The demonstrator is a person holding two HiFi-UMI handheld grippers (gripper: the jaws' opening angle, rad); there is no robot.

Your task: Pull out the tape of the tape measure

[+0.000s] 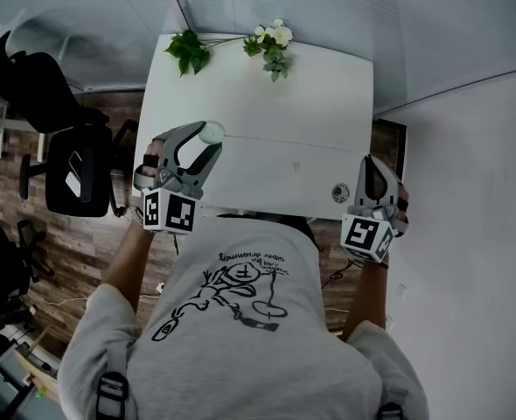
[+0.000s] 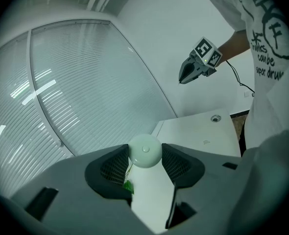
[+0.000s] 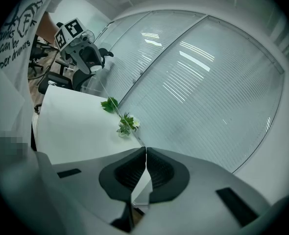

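A small round white tape measure (image 1: 212,132) sits between the jaws of my left gripper (image 1: 207,135), held above the left part of the white table (image 1: 275,112). In the left gripper view both dark pads press on the sides of the tape measure (image 2: 144,151), so that gripper (image 2: 144,154) is shut on it. No pulled-out tape shows. My right gripper (image 1: 369,163) hovers at the table's right front corner. Its jaws (image 3: 146,153) are shut together with nothing between them. Each gripper appears in the other's view, the right gripper (image 2: 184,77) and the left gripper (image 3: 92,66) both in the air.
White flowers (image 1: 273,45) and a green leaf sprig (image 1: 189,51) lie at the table's far edge. A round cable grommet (image 1: 340,192) sits in the tabletop near the right gripper. A black office chair (image 1: 76,171) stands left of the table. Blinds cover the windows behind.
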